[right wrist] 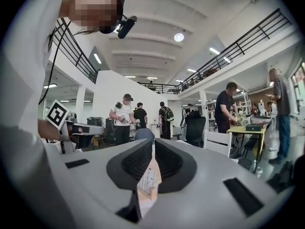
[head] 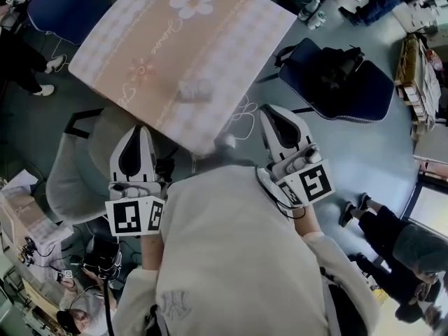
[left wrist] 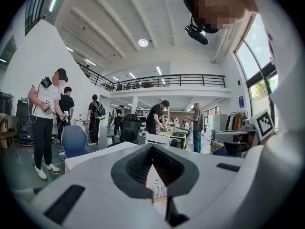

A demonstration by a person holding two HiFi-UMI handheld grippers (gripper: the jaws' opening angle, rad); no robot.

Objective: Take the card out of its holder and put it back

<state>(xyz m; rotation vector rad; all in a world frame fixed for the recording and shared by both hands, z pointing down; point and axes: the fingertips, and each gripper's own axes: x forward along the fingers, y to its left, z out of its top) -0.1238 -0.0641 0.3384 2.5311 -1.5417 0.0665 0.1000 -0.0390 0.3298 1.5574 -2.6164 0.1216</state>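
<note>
A large pink card point(head: 183, 44) with a white flower and a checked border, in or with its holder (I cannot tell the two apart), is held up close under the head camera. Both grippers point upward at its near side. My left gripper point(head: 139, 130) meets the card's near edge. In the left gripper view its jaws point(left wrist: 153, 168) are shut on a thin pink printed edge point(left wrist: 157, 189). My right gripper point(head: 271, 112) stands by the card's right edge. In the right gripper view its jaws point(right wrist: 152, 151) pinch a pink sheet with a printed label point(right wrist: 147, 179).
Below on the grey floor stand a blue chair with a black bag point(head: 336, 82), a grey chair point(head: 77, 173) at the left and a blue chair point(head: 59, 5) at the far left. Several people stand around tables point(right wrist: 248, 128) in the hall.
</note>
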